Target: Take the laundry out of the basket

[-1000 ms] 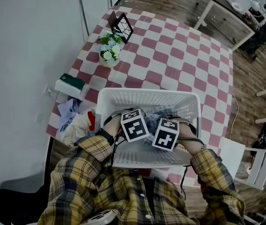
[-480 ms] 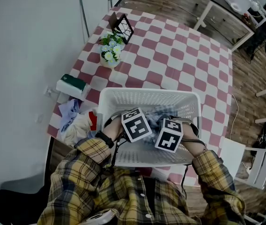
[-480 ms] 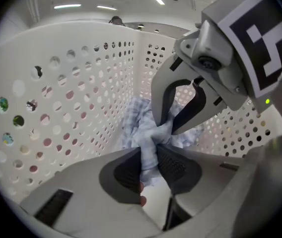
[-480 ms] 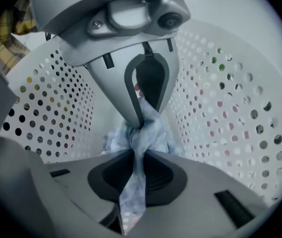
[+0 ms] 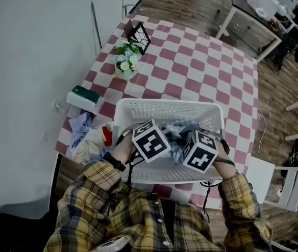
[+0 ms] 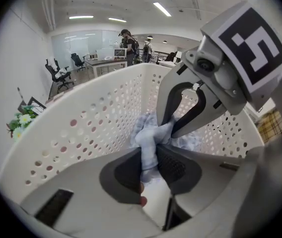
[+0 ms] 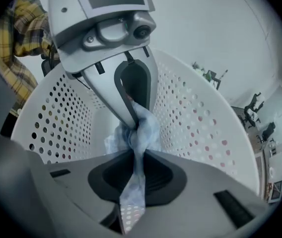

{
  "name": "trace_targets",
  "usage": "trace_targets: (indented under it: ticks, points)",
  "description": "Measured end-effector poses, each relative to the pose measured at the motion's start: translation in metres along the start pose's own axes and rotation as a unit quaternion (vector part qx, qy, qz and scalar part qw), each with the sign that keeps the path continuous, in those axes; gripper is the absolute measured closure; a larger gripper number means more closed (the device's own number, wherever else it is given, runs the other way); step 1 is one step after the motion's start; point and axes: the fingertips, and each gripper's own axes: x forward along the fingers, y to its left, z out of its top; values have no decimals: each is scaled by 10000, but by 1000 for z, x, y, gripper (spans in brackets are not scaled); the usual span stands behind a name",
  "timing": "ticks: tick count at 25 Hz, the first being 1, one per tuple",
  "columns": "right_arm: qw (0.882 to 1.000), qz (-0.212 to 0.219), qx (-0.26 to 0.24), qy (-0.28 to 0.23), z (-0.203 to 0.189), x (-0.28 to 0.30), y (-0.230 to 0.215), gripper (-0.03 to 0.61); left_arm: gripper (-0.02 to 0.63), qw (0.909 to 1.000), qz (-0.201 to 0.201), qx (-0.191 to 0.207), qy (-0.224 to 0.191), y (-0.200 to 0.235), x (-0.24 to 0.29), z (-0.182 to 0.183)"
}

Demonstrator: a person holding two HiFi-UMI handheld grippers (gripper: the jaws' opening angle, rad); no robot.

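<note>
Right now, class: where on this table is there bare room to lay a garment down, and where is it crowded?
Free: the wide checked stretch of table beyond the basket, right of the flowers and frame, out to the far edge. Crowded: the strip left of the basket, filled by the clothes pile and box.

Right gripper [image 7: 132,152] jaws, just closed, pinch pale-blue cloth [image 7: 143,128], seemingly dotted, within white perforated basket [image 7: 195,118].
</note>
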Motion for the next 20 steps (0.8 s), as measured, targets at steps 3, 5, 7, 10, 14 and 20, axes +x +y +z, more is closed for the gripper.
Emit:
trace_targets:
  ticks: [3,5,7,10,14,20]
  points:
    - [9994,-221,146,-206,5,-20,-5,502,486,9996,144,-63,-244,-3,-18,13]
    - [9985,-355,258,-335,9,-34,-7,502,486,9989,254,-103,-378,-5,-29,21]
    - [9970,-490,369,-481,12,-48,-8,502,486,9979,373,-138,-508,-8,-41,29]
    - [9930,-719,540,-771,17,-72,-12,503,486,9956,513,-188,-768,-13,-62,43]
    - [9840,-973,812,-1255,25,-105,-14,503,486,9911,697,-252,-1103,-21,-91,60]
    - [9690,-1308,934,-1874,36,-147,-13,505,486,9833,978,-304,-1502,-36,-128,77]
